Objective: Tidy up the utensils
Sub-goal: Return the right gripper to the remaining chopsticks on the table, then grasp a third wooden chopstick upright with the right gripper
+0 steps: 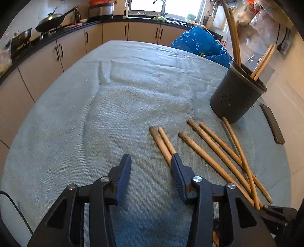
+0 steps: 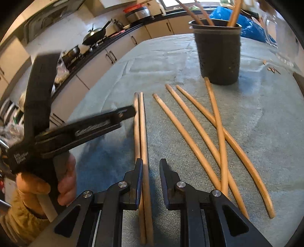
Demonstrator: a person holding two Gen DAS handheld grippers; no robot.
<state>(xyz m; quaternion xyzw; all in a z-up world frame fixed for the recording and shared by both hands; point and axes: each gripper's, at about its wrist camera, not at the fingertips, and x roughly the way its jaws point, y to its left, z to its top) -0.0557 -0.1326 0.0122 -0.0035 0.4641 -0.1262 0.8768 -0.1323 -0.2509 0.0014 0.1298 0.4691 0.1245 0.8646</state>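
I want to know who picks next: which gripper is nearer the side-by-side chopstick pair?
Right. The right gripper is open, straddling one stick of the chopstick pair. The left gripper, also open, sits beside the pair, its right finger over it.

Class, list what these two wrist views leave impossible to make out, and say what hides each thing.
- Left view: near ends of the paired chopsticks, behind the left hand-held gripper.
- Both views: inside of the black holder, walled off.
- Right view: chopsticks in the holder, tops cut by the frame edge.

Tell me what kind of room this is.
A home kitchen, most likely: a dark lidded wok sits on a black-topped counter with beige cabinets, and a curved metal sink faucet stands by the window.
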